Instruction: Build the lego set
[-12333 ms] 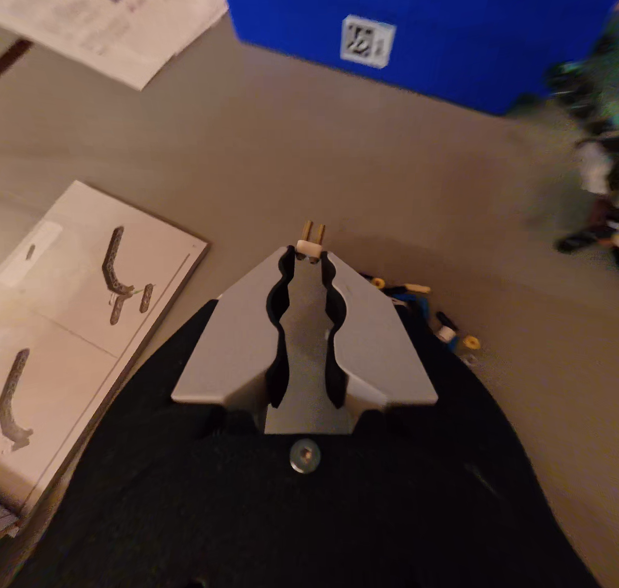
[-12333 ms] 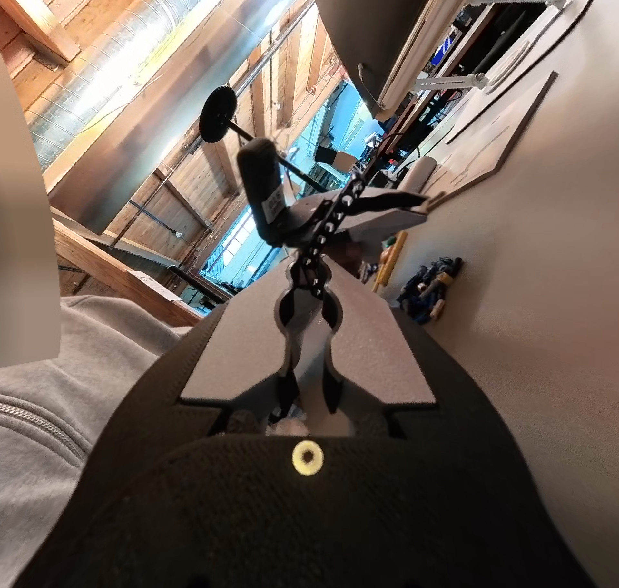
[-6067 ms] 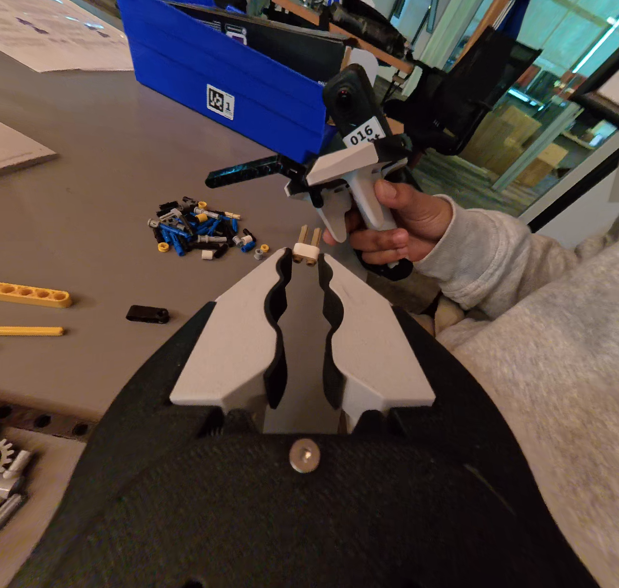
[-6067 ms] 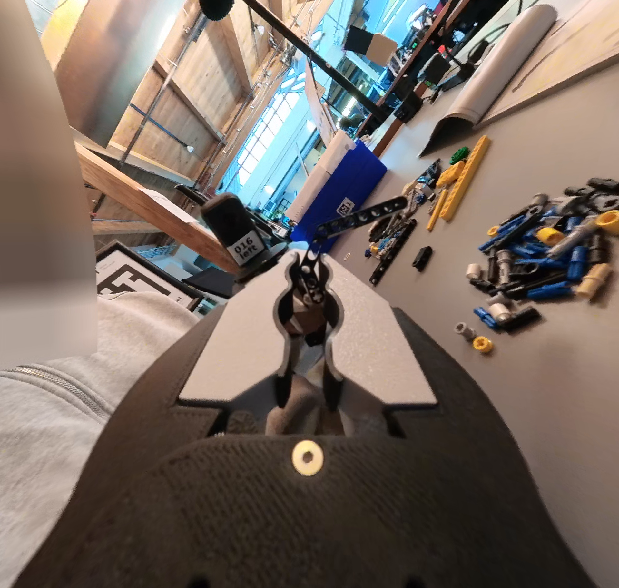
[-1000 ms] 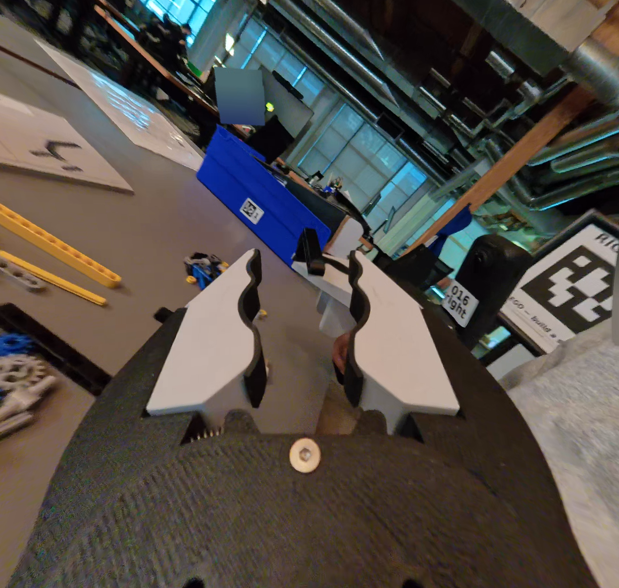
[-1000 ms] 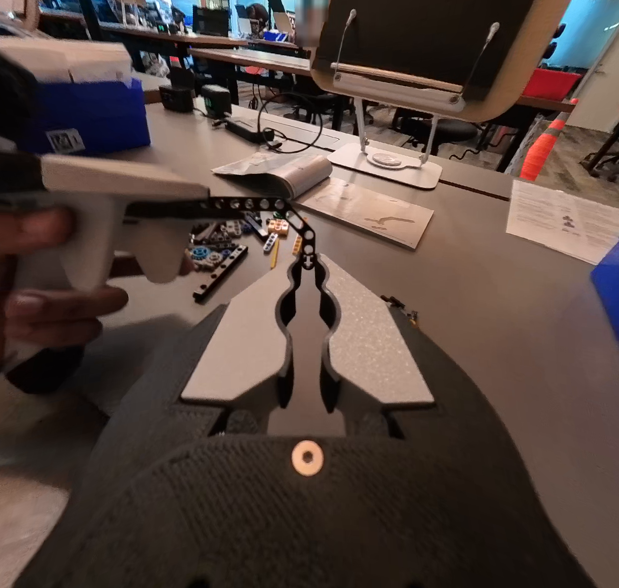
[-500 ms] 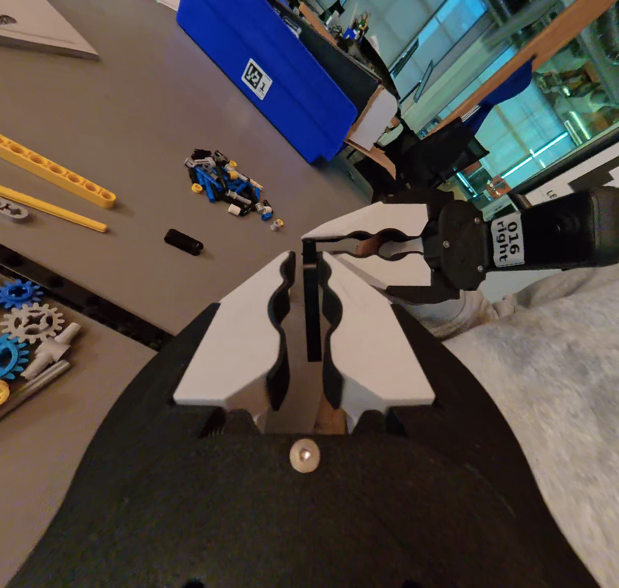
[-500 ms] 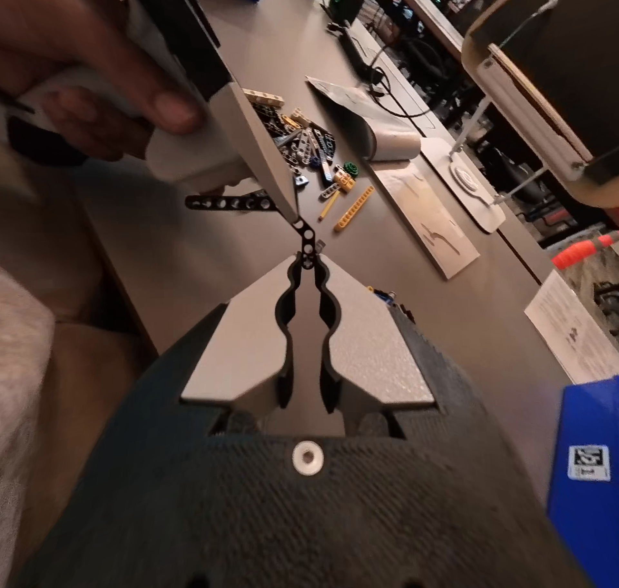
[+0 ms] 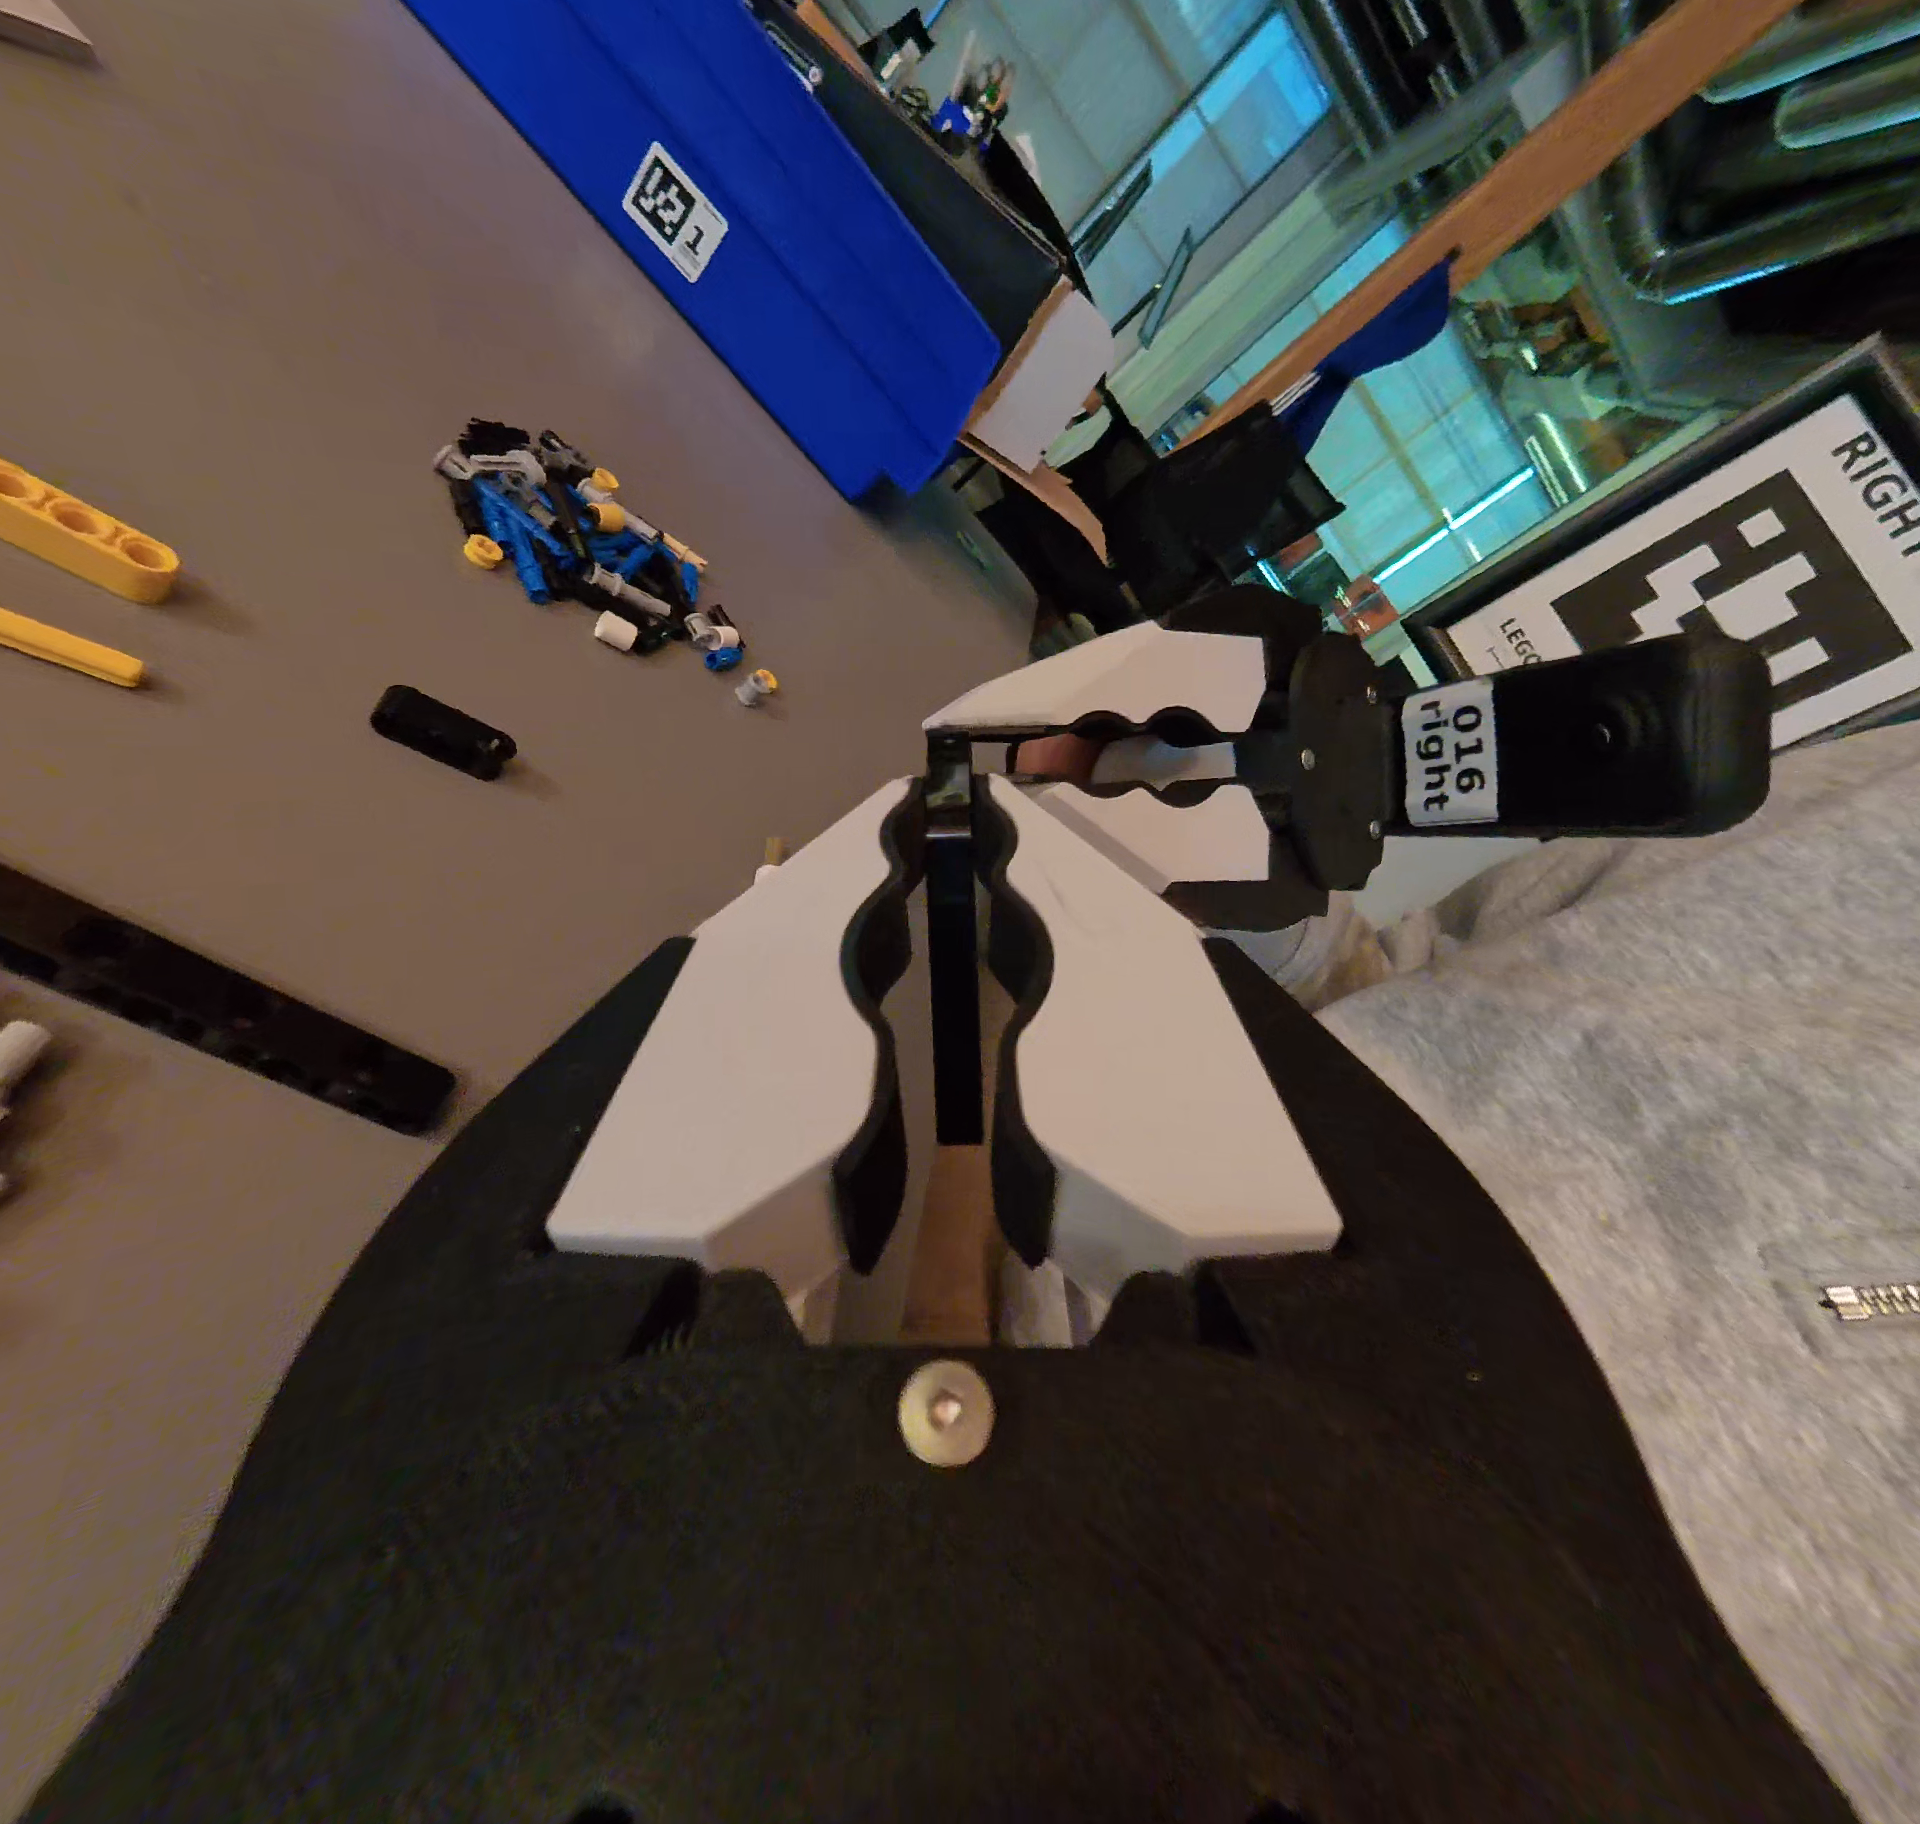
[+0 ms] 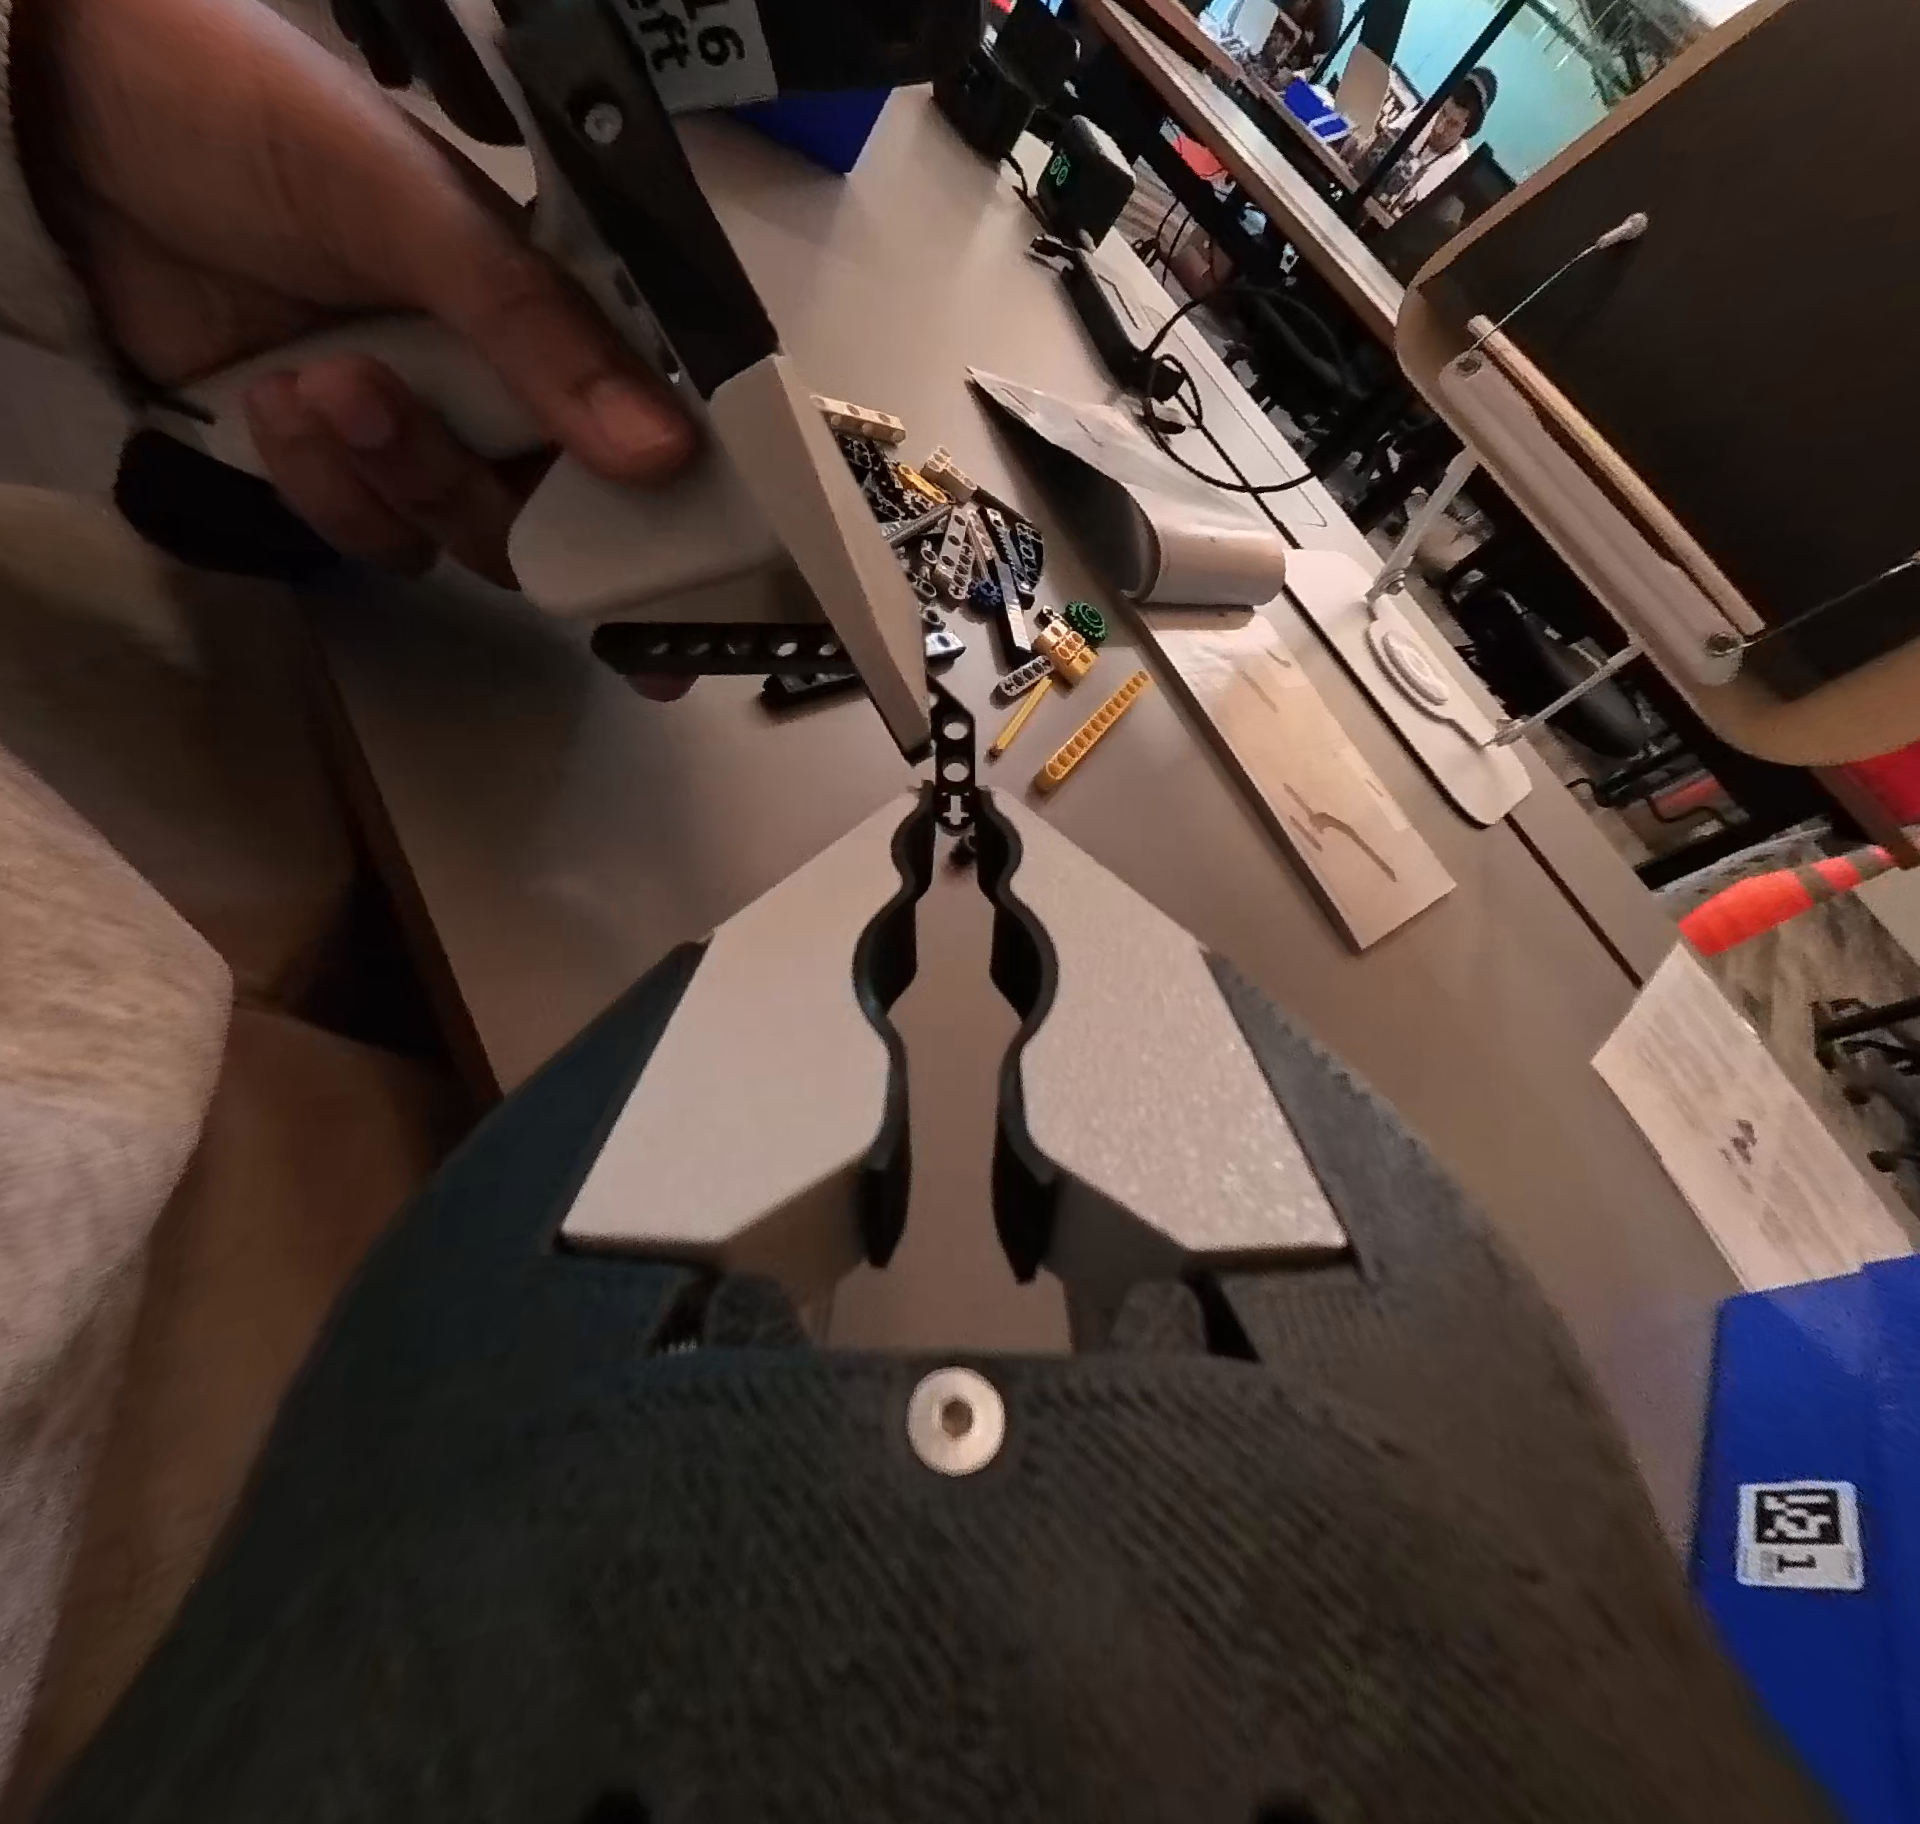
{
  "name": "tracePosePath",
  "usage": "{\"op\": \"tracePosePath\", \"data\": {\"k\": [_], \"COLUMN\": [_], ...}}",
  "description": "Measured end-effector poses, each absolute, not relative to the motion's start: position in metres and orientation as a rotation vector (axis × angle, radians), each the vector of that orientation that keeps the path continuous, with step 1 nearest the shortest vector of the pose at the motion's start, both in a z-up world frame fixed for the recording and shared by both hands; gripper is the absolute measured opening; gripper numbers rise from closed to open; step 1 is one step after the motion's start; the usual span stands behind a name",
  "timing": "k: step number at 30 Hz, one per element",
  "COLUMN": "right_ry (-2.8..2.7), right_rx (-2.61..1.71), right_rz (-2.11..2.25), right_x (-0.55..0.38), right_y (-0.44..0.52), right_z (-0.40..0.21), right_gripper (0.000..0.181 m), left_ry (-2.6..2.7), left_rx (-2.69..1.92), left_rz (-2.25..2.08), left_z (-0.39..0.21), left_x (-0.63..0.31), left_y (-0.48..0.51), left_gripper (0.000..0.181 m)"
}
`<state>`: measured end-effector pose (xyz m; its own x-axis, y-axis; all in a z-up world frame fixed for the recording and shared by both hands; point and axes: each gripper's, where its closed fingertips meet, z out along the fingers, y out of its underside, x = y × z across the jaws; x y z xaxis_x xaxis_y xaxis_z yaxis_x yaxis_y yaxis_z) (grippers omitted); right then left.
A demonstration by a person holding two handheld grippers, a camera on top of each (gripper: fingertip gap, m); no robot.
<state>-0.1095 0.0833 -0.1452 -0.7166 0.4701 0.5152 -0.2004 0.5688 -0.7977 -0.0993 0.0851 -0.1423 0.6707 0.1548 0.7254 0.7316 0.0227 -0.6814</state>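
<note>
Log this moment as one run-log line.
left gripper: shut on black bent beam | right gripper: shut on same beam | beam held over table edge

Printed stickers (image 9: 675, 212) on bin (image 9: 831, 320), right tool (image 9: 940, 732)

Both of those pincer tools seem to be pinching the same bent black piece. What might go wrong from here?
1. The right gripper pinches only the very end of the bent black beam, so a twist might pop it free.
2. The left gripper clamps the beam's other arm. If the two pull in different directions, the beam could slip.
3. All this happens near the table's edge, so a dropped beam might fall off the table.
</note>
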Motion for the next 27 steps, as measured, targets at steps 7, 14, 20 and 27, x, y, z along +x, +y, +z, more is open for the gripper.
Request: {"op": "tracePosePath", "data": {"k": [7,14,20,27], "right_ry": [-2.003,-2.386,-2.439,-2.500], "right_rx": [-0.344,-0.746,-0.905,-1.170], "right_rz": [1.170,1.142,1.131,1.143], "right_x": [-0.124,-0.100,-0.083,-0.094], "right_y": [0.103,0.102,0.096,0.104], "right_z": [-0.141,-0.187,-0.200,-0.207], "right_gripper": [0.022,0.033,0.010,0.017], "left_ry": [-0.876,-0.902,-0.896,-0.915], "left_rx": [-1.430,-1.429,-1.438,-1.372], "left_rz": [-0.441,-0.362,-0.358,-0.365], "left_z": [-0.141,-0.142,-0.145,-0.140], "left_x": [-0.125,-0.136,-0.135,-0.143], "left_y": [0.066,0.051,0.049,0.036], "left_gripper": [0.006,0.006,0.006,0.006]}}
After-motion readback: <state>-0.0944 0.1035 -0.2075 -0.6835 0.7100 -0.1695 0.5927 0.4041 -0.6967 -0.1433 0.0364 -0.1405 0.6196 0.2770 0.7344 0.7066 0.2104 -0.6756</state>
